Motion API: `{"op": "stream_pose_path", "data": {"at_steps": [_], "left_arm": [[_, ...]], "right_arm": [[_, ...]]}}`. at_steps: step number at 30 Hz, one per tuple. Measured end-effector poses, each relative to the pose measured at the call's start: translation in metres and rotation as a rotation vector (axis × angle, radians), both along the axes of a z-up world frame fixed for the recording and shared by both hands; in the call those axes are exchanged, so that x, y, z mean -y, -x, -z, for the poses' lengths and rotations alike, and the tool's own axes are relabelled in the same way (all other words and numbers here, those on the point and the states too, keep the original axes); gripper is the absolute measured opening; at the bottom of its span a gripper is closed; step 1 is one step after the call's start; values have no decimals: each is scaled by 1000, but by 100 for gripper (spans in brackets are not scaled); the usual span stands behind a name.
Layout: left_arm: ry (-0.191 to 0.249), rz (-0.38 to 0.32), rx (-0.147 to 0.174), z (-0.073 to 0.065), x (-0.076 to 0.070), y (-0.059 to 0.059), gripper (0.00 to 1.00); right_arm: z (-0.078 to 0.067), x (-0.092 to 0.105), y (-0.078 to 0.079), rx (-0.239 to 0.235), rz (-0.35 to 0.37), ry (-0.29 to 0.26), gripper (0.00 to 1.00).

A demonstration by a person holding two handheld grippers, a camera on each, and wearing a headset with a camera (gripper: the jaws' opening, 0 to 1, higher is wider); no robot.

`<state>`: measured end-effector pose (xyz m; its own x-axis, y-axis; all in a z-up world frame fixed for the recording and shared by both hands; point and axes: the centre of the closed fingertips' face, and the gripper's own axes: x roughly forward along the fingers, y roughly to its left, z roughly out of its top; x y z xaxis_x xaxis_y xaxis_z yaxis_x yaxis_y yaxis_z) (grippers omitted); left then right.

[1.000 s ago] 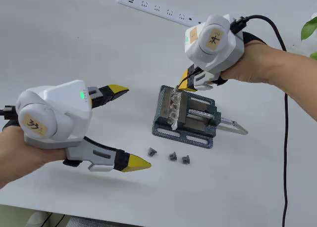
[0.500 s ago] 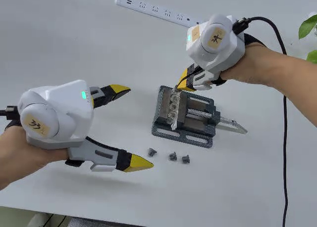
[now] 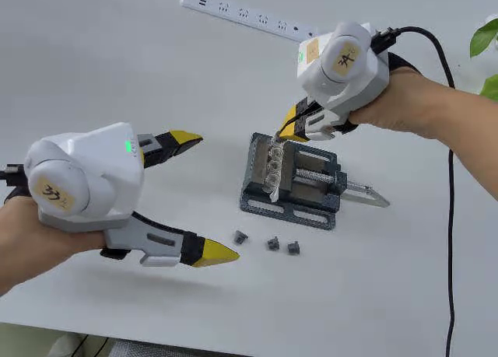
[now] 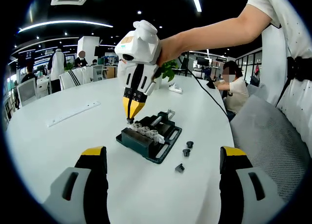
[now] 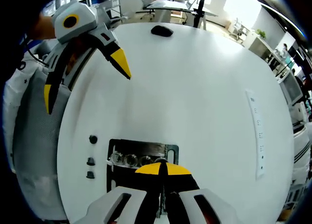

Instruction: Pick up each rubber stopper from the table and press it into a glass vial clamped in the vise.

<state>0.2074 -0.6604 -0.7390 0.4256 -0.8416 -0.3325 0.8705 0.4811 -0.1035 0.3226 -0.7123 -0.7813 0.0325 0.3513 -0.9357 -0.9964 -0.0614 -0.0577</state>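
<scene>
Stoppers (image 3: 273, 243), three of them, lie on the table (image 3: 117, 61) as they did a second ago, in a short row at 6 o'clock from the vise (image 3: 307, 192). Neither tool has moved noticeably against it. The right tongs (image 3: 283, 136) have their yellow tips pressed together, pointing down at the 12 o'clock end of the row of vials (image 3: 272, 170). Whether a stopper sits between those tips is hard to make out; the left gripper view gives a dark speck there. The left tongs (image 3: 204, 195) hang wide apart, holding nothing, at 9 o'clock from the vise and well apart from it. A power strip (image 3: 249, 15) lies at 12 o'clock. A black cable (image 3: 450, 217) is cut off at the bottom of the head view.
</scene>
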Motion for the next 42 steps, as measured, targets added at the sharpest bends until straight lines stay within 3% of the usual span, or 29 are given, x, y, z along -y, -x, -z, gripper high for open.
{"op": "stream_pose_path", "data": {"at_steps": [10,22,28,42], "left_arm": [[1,4,-1,0,1,-1,96],[-12,20,-1,6,2,0,96],[-23,25,5,3,3,0,97],[-60,42,21,-11,4,2,99]], "right_arm": [[0,3,1,-7,8,-13,0],[-18,9,-3,-1,72,-86,0],[-22,13,-2,8,89,-100,7],[-42,29,11,31,182,-217,20]]}}
